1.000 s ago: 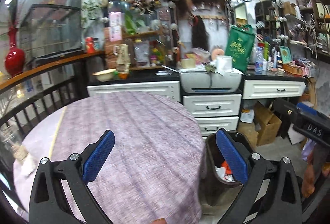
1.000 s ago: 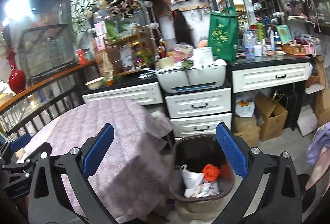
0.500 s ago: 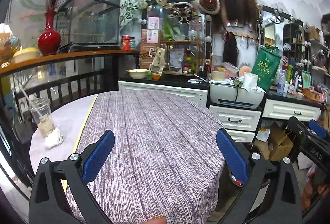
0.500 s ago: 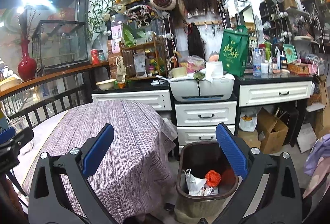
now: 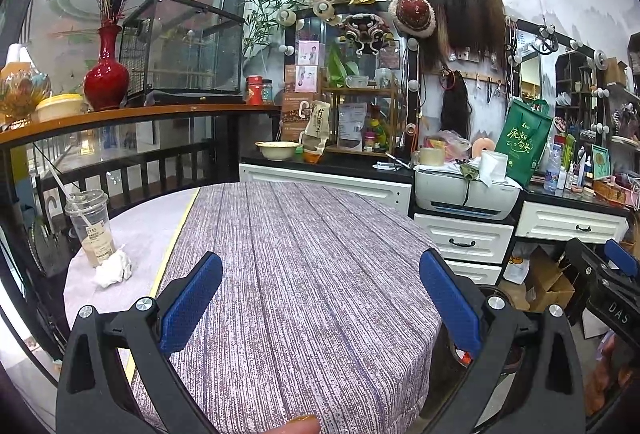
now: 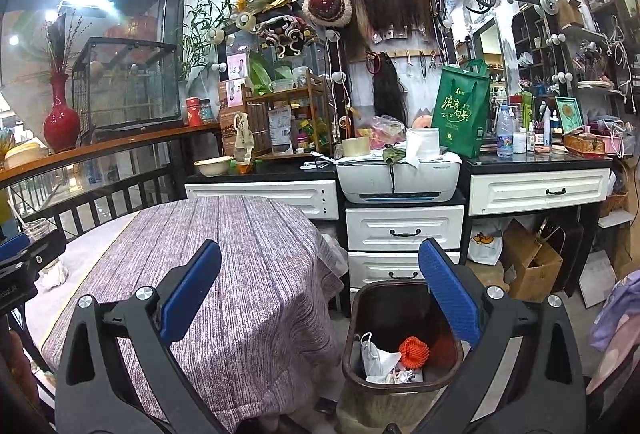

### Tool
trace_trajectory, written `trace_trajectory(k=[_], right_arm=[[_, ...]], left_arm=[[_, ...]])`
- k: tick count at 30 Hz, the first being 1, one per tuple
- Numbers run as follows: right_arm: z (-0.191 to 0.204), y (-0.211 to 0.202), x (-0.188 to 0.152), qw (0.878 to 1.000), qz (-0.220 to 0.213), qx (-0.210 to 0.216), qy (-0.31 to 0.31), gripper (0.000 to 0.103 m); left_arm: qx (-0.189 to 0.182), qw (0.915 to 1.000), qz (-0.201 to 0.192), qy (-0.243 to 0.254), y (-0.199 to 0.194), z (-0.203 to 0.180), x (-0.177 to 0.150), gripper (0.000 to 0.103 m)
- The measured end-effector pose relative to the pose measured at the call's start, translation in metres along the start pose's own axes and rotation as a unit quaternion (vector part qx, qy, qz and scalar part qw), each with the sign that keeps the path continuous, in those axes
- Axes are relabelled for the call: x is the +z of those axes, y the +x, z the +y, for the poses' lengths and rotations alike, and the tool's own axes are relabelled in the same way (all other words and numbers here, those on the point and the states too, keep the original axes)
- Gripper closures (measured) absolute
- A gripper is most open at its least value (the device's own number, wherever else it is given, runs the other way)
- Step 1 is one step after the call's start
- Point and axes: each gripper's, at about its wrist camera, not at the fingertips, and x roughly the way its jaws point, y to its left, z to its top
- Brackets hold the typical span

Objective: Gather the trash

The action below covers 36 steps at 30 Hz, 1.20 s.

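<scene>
A crumpled tissue (image 5: 113, 268) is lying near the left edge of the tabletop (image 5: 304, 274), touching the base of a plastic cup (image 5: 91, 228) that is standing upright with a straw in it and a little drink at the bottom. Both are sitting on the pale strip beside the striped purple cloth, well apart from your grippers. The rest of the cloth is lying bare in front of you.

You are holding the left gripper (image 5: 320, 308) over the near edge of the tabletop, its jaws spread wide and gripping nothing. A fingertip (image 5: 298, 426) is showing at the bottom of the left view.

You are holding the right gripper (image 6: 320, 294) off the right edge of the tabletop, its jaws also spread wide and empty, hanging above the bin (image 6: 400, 366). The bin is standing on the floor just beside the draped cloth, in front of the white drawers (image 6: 404, 230). Inside it a white mask (image 6: 374, 356), an orange ball (image 6: 414, 352) and paper scraps are lying together.

A printer (image 6: 398, 176) is sitting above the drawers.
</scene>
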Motion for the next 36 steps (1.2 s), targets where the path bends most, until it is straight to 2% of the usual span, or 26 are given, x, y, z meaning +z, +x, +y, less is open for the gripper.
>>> trace_trajectory(k=[36], right_arm=[[0.0031,0.0019,-0.0012,1.0,0.004,0.004,-0.004,0.006]], left_arm=[[0.002,1.0,0.002,0.0,0.0006,0.0022,0.0018,0.005]])
